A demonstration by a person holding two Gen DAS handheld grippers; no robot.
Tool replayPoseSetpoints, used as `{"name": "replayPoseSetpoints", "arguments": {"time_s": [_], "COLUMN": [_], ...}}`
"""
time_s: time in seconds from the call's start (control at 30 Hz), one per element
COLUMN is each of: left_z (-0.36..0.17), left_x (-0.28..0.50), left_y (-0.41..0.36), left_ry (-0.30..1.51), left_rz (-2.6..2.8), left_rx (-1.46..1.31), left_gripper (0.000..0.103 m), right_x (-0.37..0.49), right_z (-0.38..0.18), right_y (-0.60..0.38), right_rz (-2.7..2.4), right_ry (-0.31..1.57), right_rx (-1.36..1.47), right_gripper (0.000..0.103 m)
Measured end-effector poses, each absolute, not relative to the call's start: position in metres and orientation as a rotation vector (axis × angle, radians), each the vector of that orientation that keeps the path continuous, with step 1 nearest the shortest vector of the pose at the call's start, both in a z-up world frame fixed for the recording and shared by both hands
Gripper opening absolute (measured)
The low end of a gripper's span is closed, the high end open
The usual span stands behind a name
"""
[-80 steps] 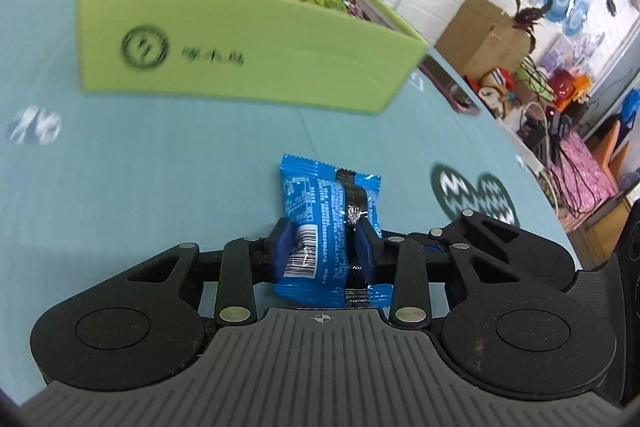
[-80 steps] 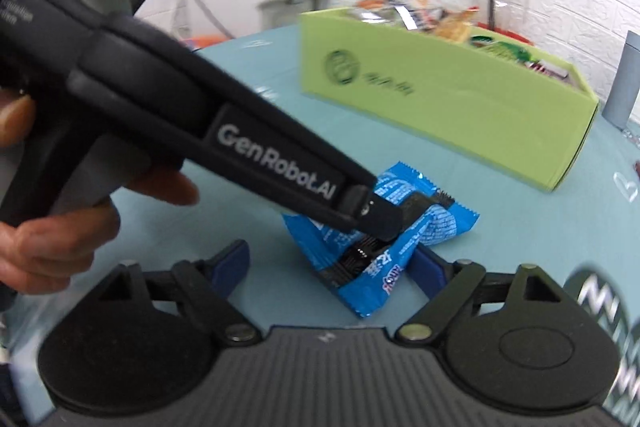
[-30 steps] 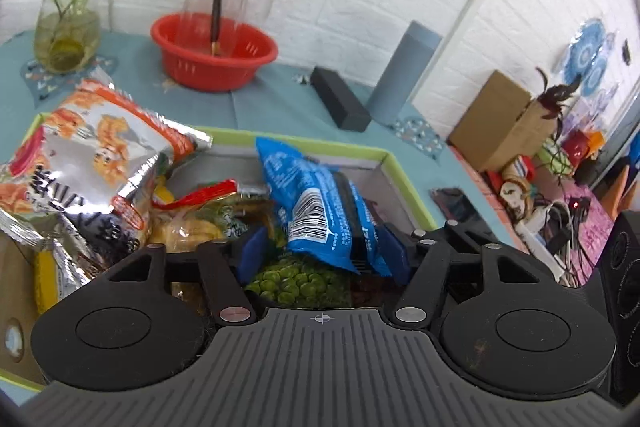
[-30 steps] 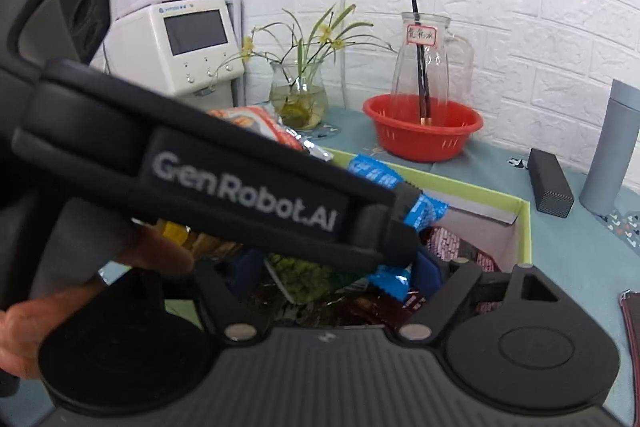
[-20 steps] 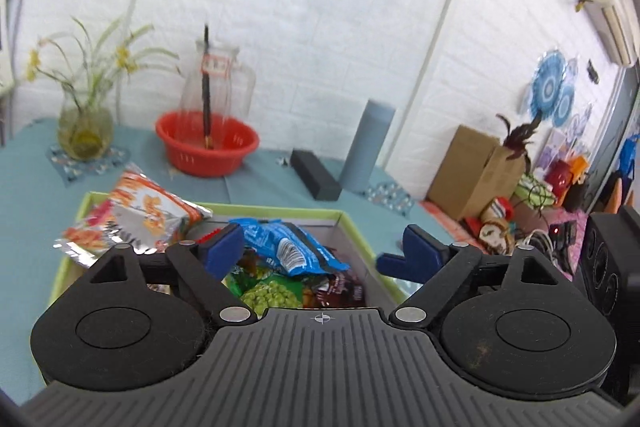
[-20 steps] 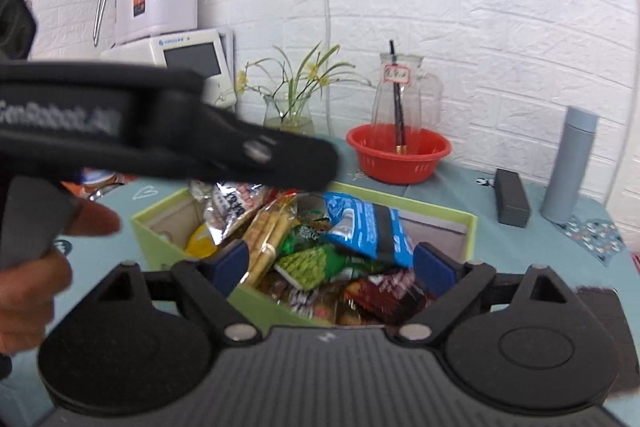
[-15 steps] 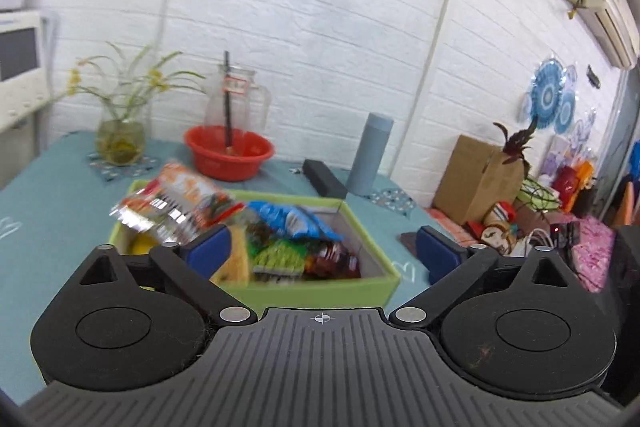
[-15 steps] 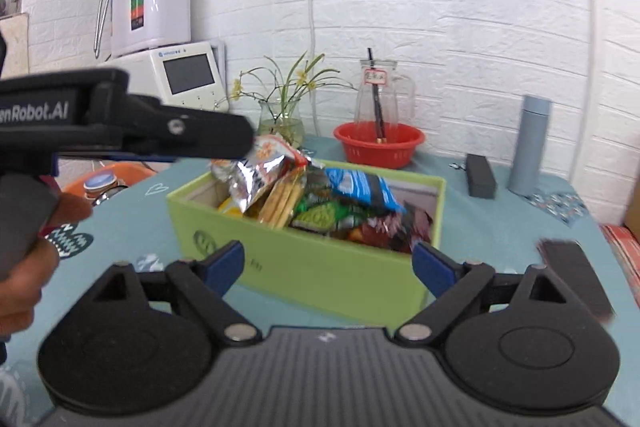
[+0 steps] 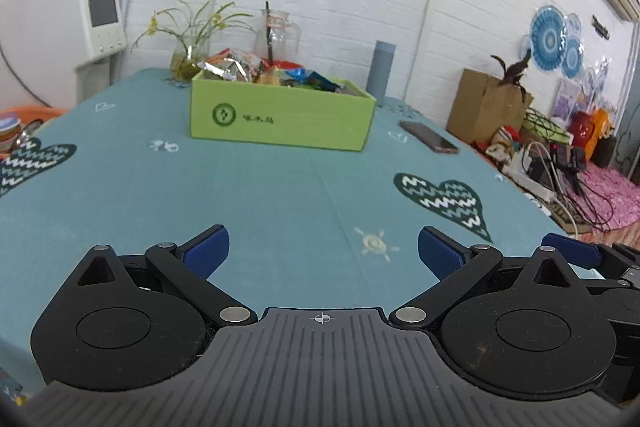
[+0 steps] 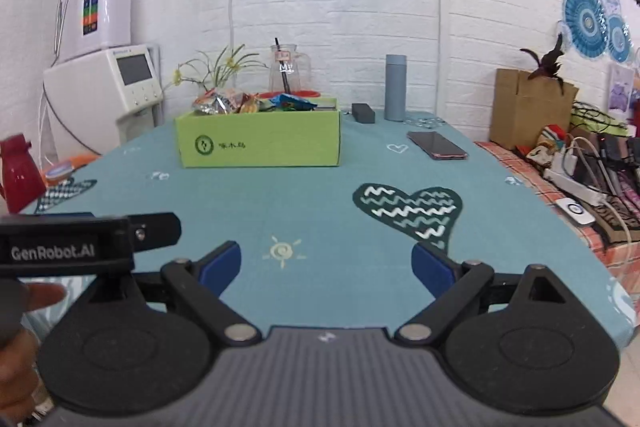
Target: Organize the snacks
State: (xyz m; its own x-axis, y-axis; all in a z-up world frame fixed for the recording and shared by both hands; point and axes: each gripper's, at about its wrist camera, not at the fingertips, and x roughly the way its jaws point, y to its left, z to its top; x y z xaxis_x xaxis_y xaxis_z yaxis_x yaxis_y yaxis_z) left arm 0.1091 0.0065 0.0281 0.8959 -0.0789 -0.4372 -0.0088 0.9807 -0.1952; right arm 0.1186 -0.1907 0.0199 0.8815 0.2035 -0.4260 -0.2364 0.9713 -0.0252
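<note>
The left hand-held gripper (image 9: 323,250) and right hand-held gripper (image 10: 326,263) both hang released, blue pads spread with nothing between them. The crinkly foil snack packets (image 10: 224,103) sit heaped in the lime-green rectangular cardboard box (image 9: 280,119), well apart across the smooth teal tablecloth-covered table (image 9: 260,195), whose near stretch lies bare.

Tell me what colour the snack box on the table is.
Lime green, with a dark green logo; the snack box shows best in the right wrist view.

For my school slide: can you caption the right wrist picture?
Open right hand-held gripper facing a green snack box across the teal tablecloth.
</note>
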Motion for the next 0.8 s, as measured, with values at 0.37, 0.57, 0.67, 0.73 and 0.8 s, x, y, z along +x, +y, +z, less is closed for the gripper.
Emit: {"name": "replayPoseSetpoints", "arguments": {"time_s": [0.37,0.57,0.67,0.73,0.8], "left_z": [0.028,0.031,0.028,0.026,0.024], "left_x": [-0.005,-0.011,-0.011,-0.013,-0.014], "left_y": [-0.022,-0.039,-0.045,-0.045,-0.044], "left_ry": [0.361,0.351,0.363,0.360,0.357], "left_rz": [-0.069,-0.090,-0.089,-0.084,-0.077], "left_rx": [-0.102,-0.064,-0.044,-0.038,-0.029], "left_gripper": [0.090,0.092,0.092,0.092,0.092], "right_x": [-0.008,-0.010,-0.018,-0.021,-0.024], "right_z": [0.010,0.017,0.014,0.015,0.018], "right_y": [-0.230,-0.254,-0.265,-0.269,-0.272], "right_rz": [0.056,0.014,0.020,0.035,0.072], "right_ry": [0.298,0.295,0.308,0.323,0.301], "right_rx": [-0.018,0.081,0.143,0.163,0.175], "right_gripper": [0.092,0.092,0.092,0.093,0.093]}}
